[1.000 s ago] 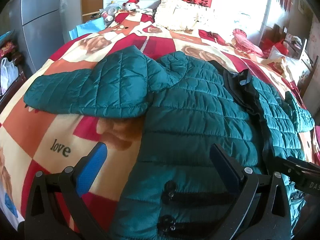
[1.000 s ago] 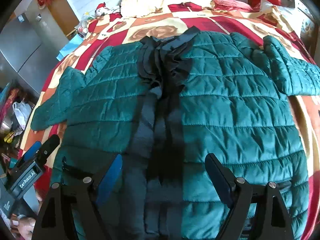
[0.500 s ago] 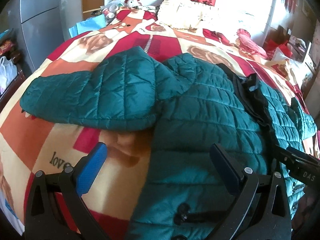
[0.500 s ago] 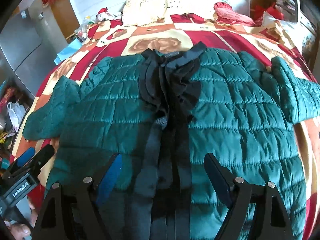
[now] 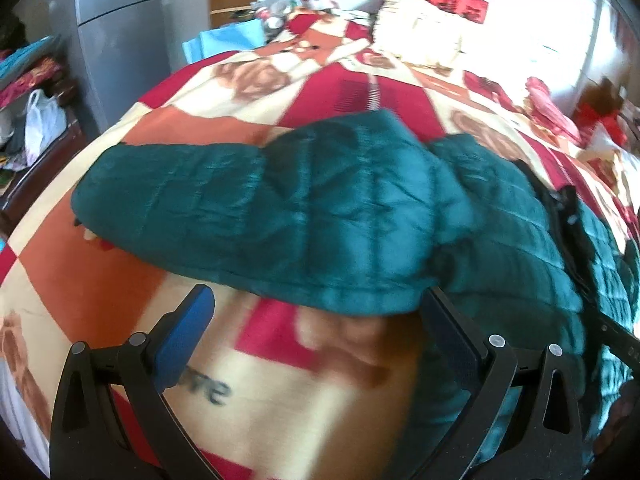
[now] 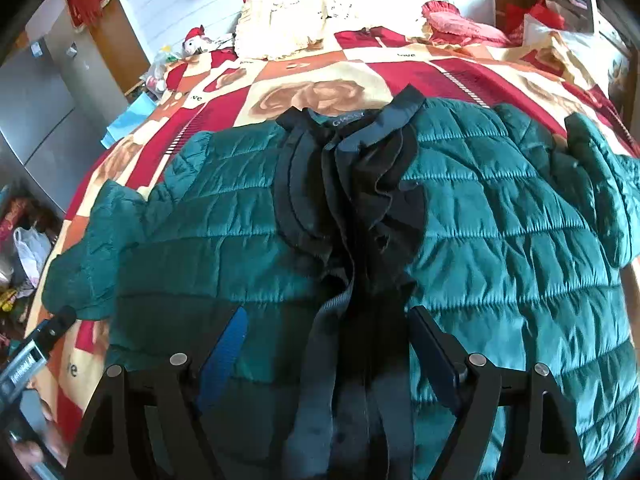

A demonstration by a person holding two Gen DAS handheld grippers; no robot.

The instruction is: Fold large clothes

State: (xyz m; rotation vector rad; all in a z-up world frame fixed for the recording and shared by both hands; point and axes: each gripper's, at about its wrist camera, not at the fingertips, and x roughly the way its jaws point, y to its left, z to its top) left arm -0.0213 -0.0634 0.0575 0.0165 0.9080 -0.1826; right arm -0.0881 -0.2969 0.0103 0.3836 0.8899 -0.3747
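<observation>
The left gripper [image 5: 316, 328] was a black plastic frame with two splayed fingers, each cut through by a long triangular opening. Bright blue ribbed pads [image 5: 186, 336] lined the inner faces of its fingers, and round silver screw heads sat in pairs at the finger roots. The right gripper [image 6: 328, 344] was built alike: black frame, blue ribbed pads [image 6: 226, 354] on the inner faces, two silver screws at each finger root. To that gripper's left, the other tool's body showed side-on as a black bar with a grey plate carrying small white lettering, too blurred to read. Part of a hand [image 6: 30, 454] showed beneath it, blurred.
</observation>
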